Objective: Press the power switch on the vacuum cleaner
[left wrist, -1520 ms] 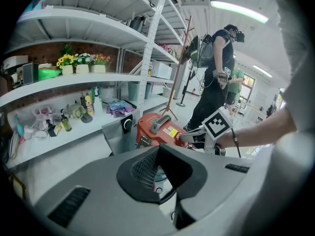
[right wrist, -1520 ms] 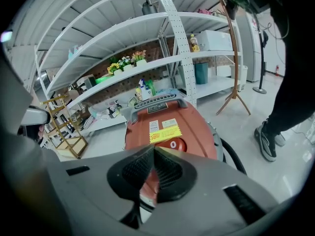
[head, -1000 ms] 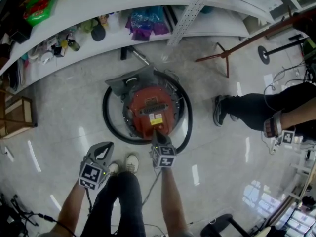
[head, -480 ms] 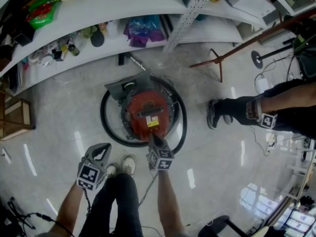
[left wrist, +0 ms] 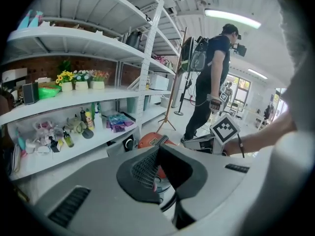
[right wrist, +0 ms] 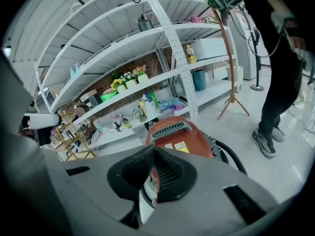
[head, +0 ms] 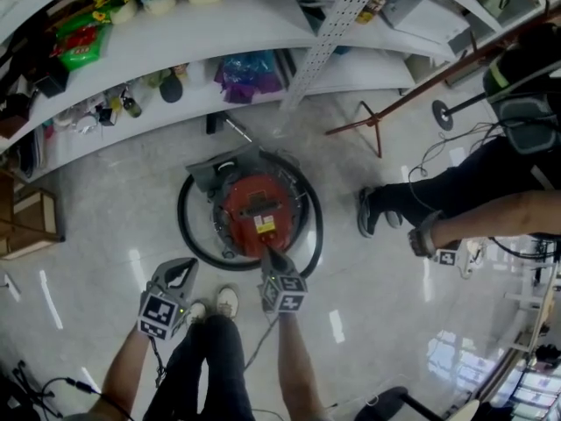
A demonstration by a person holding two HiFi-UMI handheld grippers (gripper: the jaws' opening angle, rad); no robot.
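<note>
A red vacuum cleaner [head: 259, 209] sits on the floor inside its coiled black hose [head: 187, 228]. My right gripper [head: 268, 256] is shut and empty. It points at the near edge of the red body; whether it touches cannot be told. In the right gripper view the vacuum cleaner [right wrist: 179, 134], with its grey handle and stickers, fills the space just past my right gripper [right wrist: 155, 149]. My left gripper [head: 181, 274] is shut and empty, held left of the vacuum over the floor. The left gripper view shows the vacuum cleaner [left wrist: 150, 140] beyond my left gripper [left wrist: 158, 149].
White shelves [head: 175, 24] full of small goods curve behind the vacuum. A wooden stand [head: 372, 121] stands at the back right. A bystander's shoe [head: 368, 213] is just right of the hose. My own shoes [head: 226, 302] are near the hose's front.
The bystander on the right has stepped closer to the hose. My right gripper keeps its place at the vacuum's near edge, and the left gripper has barely moved.
</note>
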